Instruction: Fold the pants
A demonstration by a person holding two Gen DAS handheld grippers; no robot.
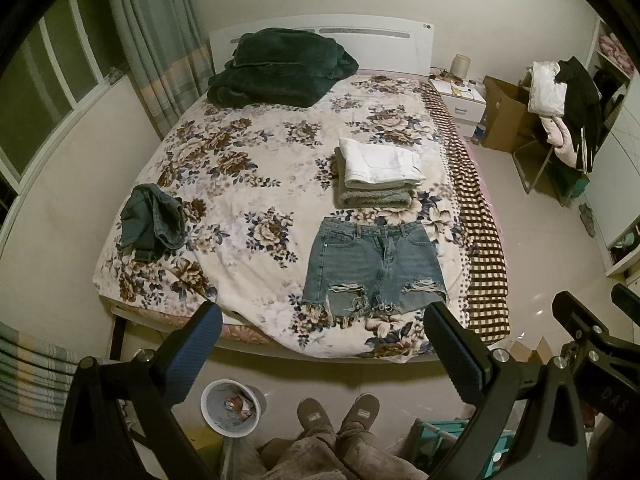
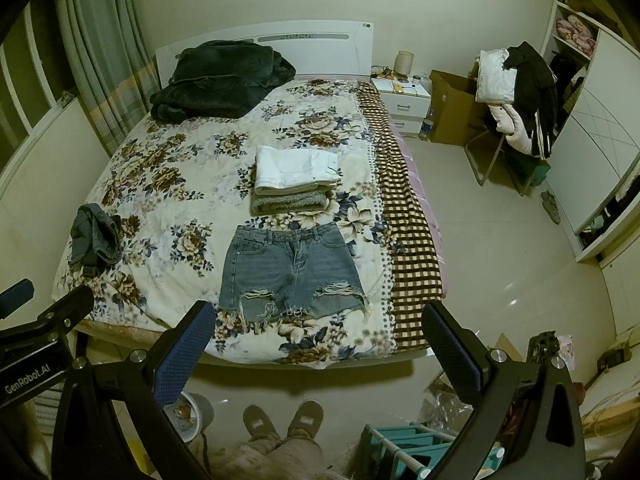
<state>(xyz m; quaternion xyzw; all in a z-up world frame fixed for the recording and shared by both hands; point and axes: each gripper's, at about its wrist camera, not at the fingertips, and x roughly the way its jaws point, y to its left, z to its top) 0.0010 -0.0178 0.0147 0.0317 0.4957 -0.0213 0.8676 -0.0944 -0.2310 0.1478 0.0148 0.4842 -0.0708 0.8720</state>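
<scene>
The denim shorts (image 1: pixel 374 266) lie flat and spread on the floral bed cover (image 1: pixel 256 184), near the foot of the bed and toward its right side, waistband away from the person and frayed hems toward them. In the left wrist view the left claw (image 1: pixel 322 354) hangs above the floor just off the foot of the bed, its two arms spread wide with nothing between them; the shorts lie just ahead of and between the fingertips, with the right pad (image 1: pixel 452 344) close below the shorts' right hem and the left pad (image 1: pixel 196 354) well to their left. The right claw (image 2: pixel 316 350) is likewise wide open and empty, held off the bed's foot edge; in its view the shorts (image 2: pixel 290 266) sit ahead, between the two arms, nearer the left pad (image 2: pixel 188 352) than the right. Neither claw touches the cloth.

Just beyond the waistband is a folded stack: white pants (image 2: pixel 294 170) on top of a grey folded garment (image 2: pixel 288 202). A crumpled dark denim piece (image 1: pixel 154 220) lies near the bed's left edge, well apart from the shorts. A dark blanket (image 1: pixel 280 66) is heaped by the headboard. The person's slippers (image 1: pixel 338 414) show on the floor below.
</scene>
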